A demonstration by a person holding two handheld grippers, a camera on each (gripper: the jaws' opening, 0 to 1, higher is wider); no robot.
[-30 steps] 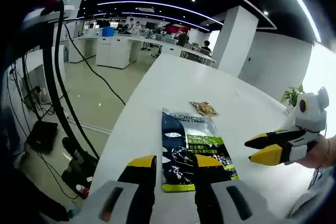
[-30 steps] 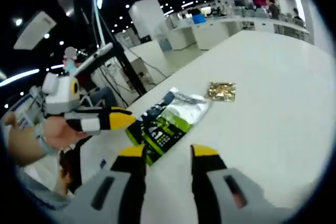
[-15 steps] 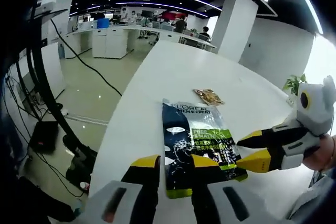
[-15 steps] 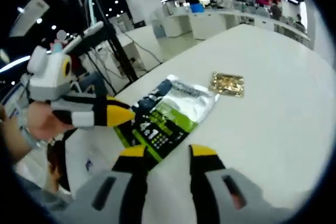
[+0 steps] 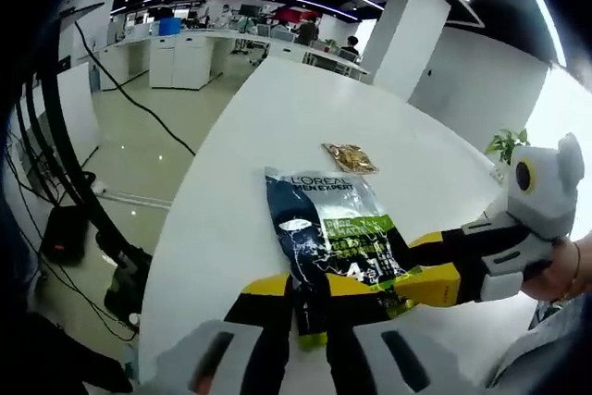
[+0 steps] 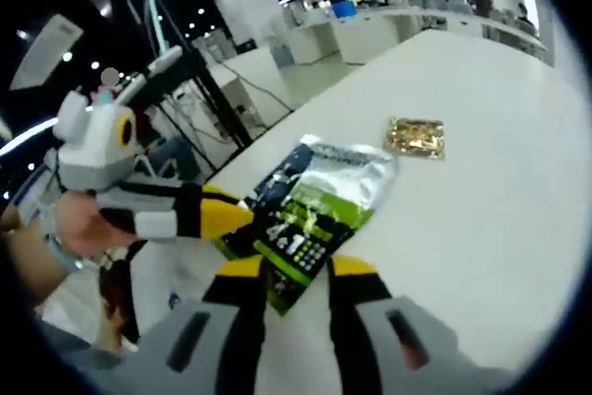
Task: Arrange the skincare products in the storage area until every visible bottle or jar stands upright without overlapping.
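A flat dark pouch (image 5: 328, 233) with a green panel and white lettering lies on the white table (image 5: 277, 108). A small gold sachet (image 5: 349, 157) lies just beyond it. My left gripper (image 5: 308, 286) is open, its yellow tips on either side of the pouch's near end. My right gripper (image 5: 404, 265) reaches in from the right, open, its tips at the pouch's near right corner. In the right gripper view the pouch (image 6: 319, 210) lies ahead of my right gripper (image 6: 298, 270), and the left gripper (image 6: 242, 217), held by a hand, touches its left edge. The gold sachet (image 6: 415, 134) lies farther off.
The table's edge (image 5: 190, 219) drops to a shiny floor with black cables and a dark stand (image 5: 55, 136). A potted plant (image 5: 504, 145) stands at the far right. White desks and a pillar (image 5: 398, 39) fill the background.
Both grippers have closed in on the pouch. The left jaws now straddle its near end, and the right gripper's tips have reached its corner. The pouch and sachet lie where they were.
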